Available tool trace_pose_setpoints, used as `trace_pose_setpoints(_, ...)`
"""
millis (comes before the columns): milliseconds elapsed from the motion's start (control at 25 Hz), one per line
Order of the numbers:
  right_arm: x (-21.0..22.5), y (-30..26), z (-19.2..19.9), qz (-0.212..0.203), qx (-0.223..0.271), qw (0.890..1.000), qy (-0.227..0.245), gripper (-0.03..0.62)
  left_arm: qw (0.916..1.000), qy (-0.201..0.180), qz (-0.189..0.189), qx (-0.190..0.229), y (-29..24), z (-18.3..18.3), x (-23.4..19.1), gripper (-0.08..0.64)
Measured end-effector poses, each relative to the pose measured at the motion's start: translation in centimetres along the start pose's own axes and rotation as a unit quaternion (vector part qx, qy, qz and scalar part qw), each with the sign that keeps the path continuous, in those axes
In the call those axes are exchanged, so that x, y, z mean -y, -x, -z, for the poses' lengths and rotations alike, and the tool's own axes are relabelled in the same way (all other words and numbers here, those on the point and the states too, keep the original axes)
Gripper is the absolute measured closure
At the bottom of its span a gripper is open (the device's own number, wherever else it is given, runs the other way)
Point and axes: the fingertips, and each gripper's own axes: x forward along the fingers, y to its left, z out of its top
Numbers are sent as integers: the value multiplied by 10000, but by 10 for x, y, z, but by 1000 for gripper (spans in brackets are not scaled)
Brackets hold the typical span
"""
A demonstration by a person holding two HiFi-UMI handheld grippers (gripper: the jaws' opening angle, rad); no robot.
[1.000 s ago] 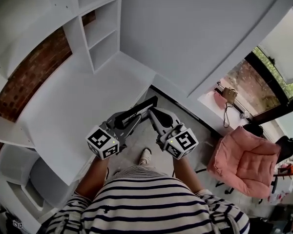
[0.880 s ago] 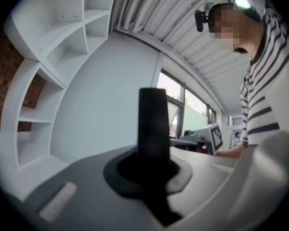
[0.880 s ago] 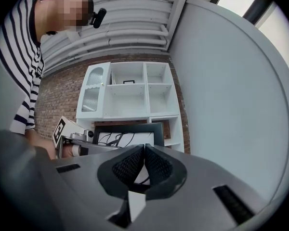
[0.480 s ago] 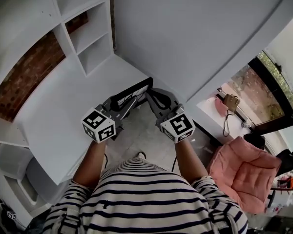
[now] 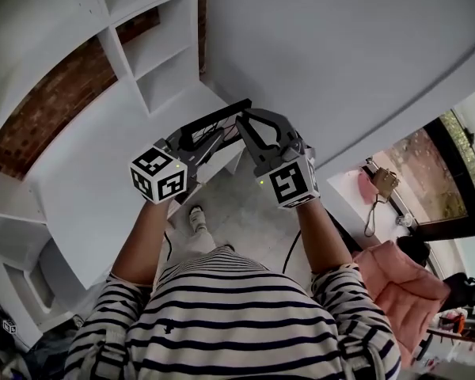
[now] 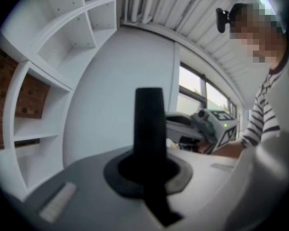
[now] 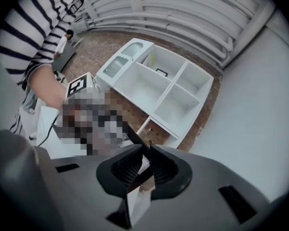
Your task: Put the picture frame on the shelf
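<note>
A thin black picture frame [image 5: 215, 122] hangs edge-on between my two grippers, over the front edge of the white desk top [image 5: 95, 180]. My left gripper [image 5: 199, 139] is shut on its left end; in the left gripper view the frame [image 6: 149, 124] stands as a dark upright bar pinched in the jaws [image 6: 149, 170]. My right gripper [image 5: 247, 123] is shut on the other end, and the right gripper view shows the frame's pale inside [image 7: 137, 198] between the jaws [image 7: 145, 150]. The white shelf unit [image 5: 154, 50] with open compartments stands beyond, to the upper left.
A red brick wall [image 5: 55, 105] backs the shelves [image 7: 159, 85]. A big white panel [image 5: 340, 46] rises on the right. A pink armchair [image 5: 404, 291] and a hanging bag [image 5: 384, 182] are at the lower right. White cabinets [image 5: 20, 291] sit at the lower left.
Both grippers have carried the frame up and forward, from over the floor to over the desk edge, nearer the shelf unit. The grip on it is unchanged.
</note>
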Motion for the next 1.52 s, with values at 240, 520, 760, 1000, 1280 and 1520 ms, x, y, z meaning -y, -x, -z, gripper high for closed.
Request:
trace_pose_setpoints(240,6,-63,-8,-468,-215,9860,1585,509,9999,46,-133,-7,-13,-11,-59,543)
trace_pose_setpoints(520,20,-147,-4,-818,-206,9544,2862,502,9994,-14,-339,26,-27,-27,-139,543)
trace_pose_setpoints(760,29,-206,0,-937,-216,9348,3420,497,9985,-55,-527,166,-24,-42,-192,543)
trace_pose_setpoints(1000,30,-247,7,-1228,-211,9264,3552,498,9968,-122,-779,113,-20,-42,-231,541)
trace_pose_setpoints(1280,40,-282,16,-1659,167,9187,3580,497,9899,-170,-1400,113,-25,-43,-271,541)
trace_pose_setpoints(1520,52,-308,23,-2056,744,9025,3710,497,9760,-106,-2173,126,-32,-45,-302,541)
